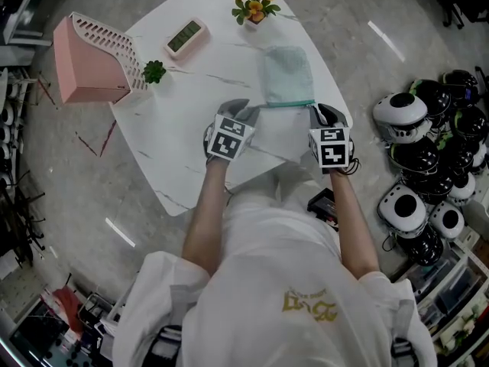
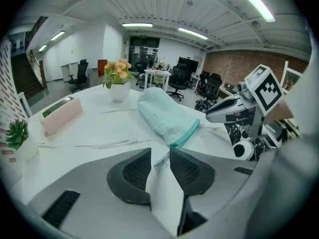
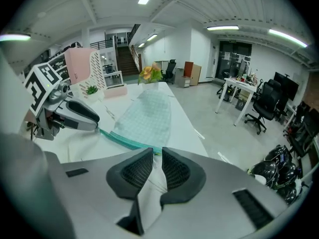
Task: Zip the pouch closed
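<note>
A pale green mesh pouch (image 1: 287, 73) lies on the white table (image 1: 183, 147), its teal zip edge (image 1: 286, 104) toward me. My left gripper (image 1: 247, 112) sits at the zip's left end and my right gripper (image 1: 318, 114) at its right end. In the left gripper view the jaws (image 2: 160, 156) stand apart, a thin silvery bit of the pouch's corner (image 2: 161, 159) lying in the gap without being pinched; the pouch (image 2: 162, 115) stretches beyond. In the right gripper view the jaws (image 3: 157, 156) show a narrow gap, and the teal zip end (image 3: 130, 142) lies just past the tips.
A pink slotted rack (image 1: 92, 60), a small green plant (image 1: 154, 71), a pink clock (image 1: 186, 37) and a flower pot (image 1: 254, 6) stand at the table's far side. Several helmets (image 1: 424, 155) lie on the floor to the right. The table's near edge is just under my grippers.
</note>
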Demonstrator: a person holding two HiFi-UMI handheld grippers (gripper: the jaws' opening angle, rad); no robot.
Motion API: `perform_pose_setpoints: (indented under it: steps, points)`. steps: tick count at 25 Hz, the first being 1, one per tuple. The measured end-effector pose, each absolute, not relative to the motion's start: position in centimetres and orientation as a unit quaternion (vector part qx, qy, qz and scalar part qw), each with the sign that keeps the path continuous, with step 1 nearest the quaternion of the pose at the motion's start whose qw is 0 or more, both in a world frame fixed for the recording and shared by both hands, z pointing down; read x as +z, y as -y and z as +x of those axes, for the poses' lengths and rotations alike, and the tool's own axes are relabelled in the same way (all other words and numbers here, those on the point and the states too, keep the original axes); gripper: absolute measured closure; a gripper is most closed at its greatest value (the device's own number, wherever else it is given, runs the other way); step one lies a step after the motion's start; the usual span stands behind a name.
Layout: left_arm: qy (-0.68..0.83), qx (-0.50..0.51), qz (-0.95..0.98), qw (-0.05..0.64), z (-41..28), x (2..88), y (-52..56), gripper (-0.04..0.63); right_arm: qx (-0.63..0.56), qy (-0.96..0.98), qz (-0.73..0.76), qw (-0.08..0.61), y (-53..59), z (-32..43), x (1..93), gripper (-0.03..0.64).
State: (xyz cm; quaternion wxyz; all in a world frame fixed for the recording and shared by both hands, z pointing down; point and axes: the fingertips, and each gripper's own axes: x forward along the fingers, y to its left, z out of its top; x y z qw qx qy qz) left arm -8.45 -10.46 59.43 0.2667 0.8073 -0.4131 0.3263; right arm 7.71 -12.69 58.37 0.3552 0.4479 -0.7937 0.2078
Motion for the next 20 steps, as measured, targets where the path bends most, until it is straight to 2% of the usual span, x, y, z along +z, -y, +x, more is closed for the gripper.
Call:
perform_pose_setpoints:
  steps: [3, 7, 9, 11, 15, 20]
  points:
    - [0.426, 0.302, 0.81, 0.265, -8.5, 57.7, 10.5, 0.469, 0.218, 0.795, 0.471, 0.314, 13.0, 8.5, 56.2, 0.551]
    - [0.442, 0.258, 0.822, 0.247, -7.6, 54.4, 11.0, 0.539, 0.252, 0.8, 0.493, 0.229, 13.3, 9.1, 52.7, 0.603]
    - [0.448, 0.227, 0.829, 0.248, -7.2, 52.5, 11.3, 0.573, 0.273, 0.806, 0.491, 0.187, 13.3, 8.9, 51.1, 0.603]
    - [0.452, 0.196, 0.833, 0.253, -6.9, 50.7, 11.4, 0.577, 0.283, 0.809, 0.49, 0.159, 13.0, 8.7, 49.9, 0.603]
    - [0.457, 0.154, 0.836, 0.263, -6.5, 48.1, 10.9, 0.577, 0.252, 0.812, 0.504, 0.151, 12.5, 8.6, 48.1, 0.604]
    - [0.469, 0.128, 0.841, 0.239, -7.4, 45.6, 10.6, 0.577, 0.222, 0.815, 0.515, 0.144, 11.9, 7.6, 46.3, 0.604]
